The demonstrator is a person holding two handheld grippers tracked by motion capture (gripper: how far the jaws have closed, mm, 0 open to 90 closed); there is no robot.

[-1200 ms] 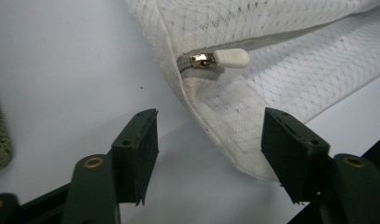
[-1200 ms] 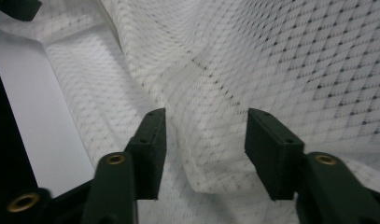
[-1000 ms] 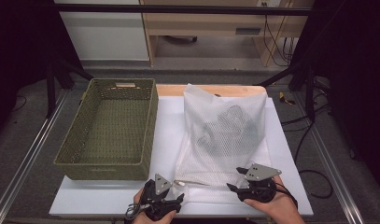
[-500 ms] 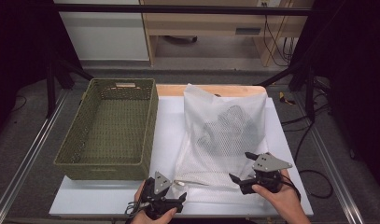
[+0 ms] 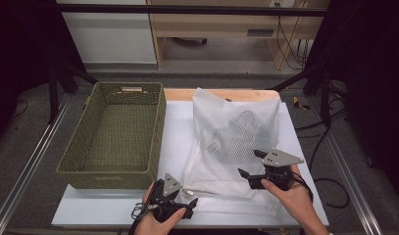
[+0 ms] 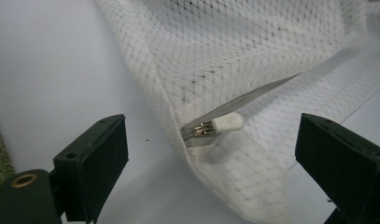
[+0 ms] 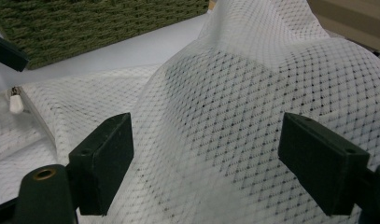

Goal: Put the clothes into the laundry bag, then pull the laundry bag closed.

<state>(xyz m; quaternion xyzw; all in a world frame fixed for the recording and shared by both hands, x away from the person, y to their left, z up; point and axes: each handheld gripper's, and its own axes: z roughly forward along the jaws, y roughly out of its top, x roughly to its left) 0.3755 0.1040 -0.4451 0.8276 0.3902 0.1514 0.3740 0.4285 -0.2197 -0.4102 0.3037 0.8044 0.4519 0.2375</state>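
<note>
A white mesh bag [image 5: 236,132] with something dark inside lies on the white board [image 5: 177,132]. Its white zipper pull [image 6: 226,123] sits at the near left corner. My left gripper [image 5: 187,197] rests low at that corner. Its jaws have just been opening, and the pull [image 5: 187,192] and the bag's corner lie between them untouched. My right gripper [image 5: 250,163] hovers over the bag's near right part. Its jaws have just been closing a little but still stand wide. Mesh [image 7: 253,84] bulges up between the pads [image 7: 103,158] without being pinched.
An empty green woven basket [image 5: 116,132] stands at the left of the board, close to the bag. A wooden strip [image 5: 182,93] runs along the board's far edge. Cables [image 5: 329,181] lie on the floor at the right.
My right gripper has risen and moved farther over the bag, away from the near edge. Both grippers' jaws stand wider than before. The left hand has stayed in place.
</note>
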